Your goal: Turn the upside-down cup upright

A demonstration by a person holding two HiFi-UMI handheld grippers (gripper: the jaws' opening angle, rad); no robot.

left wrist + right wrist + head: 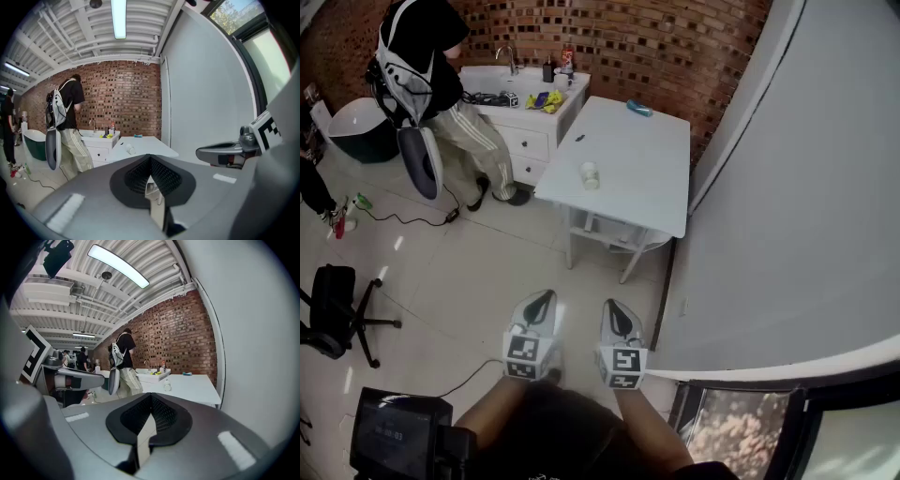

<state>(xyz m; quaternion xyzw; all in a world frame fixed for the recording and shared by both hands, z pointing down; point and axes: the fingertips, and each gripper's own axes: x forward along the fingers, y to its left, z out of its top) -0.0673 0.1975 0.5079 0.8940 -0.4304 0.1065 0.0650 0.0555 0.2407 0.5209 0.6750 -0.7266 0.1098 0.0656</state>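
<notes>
A small white cup (590,175) stands on the white table (647,178) near its front left edge, far ahead of me. It shows small in the left gripper view (131,149) and in the right gripper view (166,386). My left gripper (541,302) and right gripper (619,311) are held side by side low in the head view, over the floor and well short of the table. Both point toward the table. The left gripper (150,158) has its jaws closed together with nothing between them, and so does the right gripper (151,397).
A teal object (639,109) and a small dark item (579,138) lie on the table. A person with a backpack (427,56) stands at the sink counter (525,94) to the left. An office chair (337,314) and a floor cable (412,220) are at left; a grey wall (797,187) runs along the right.
</notes>
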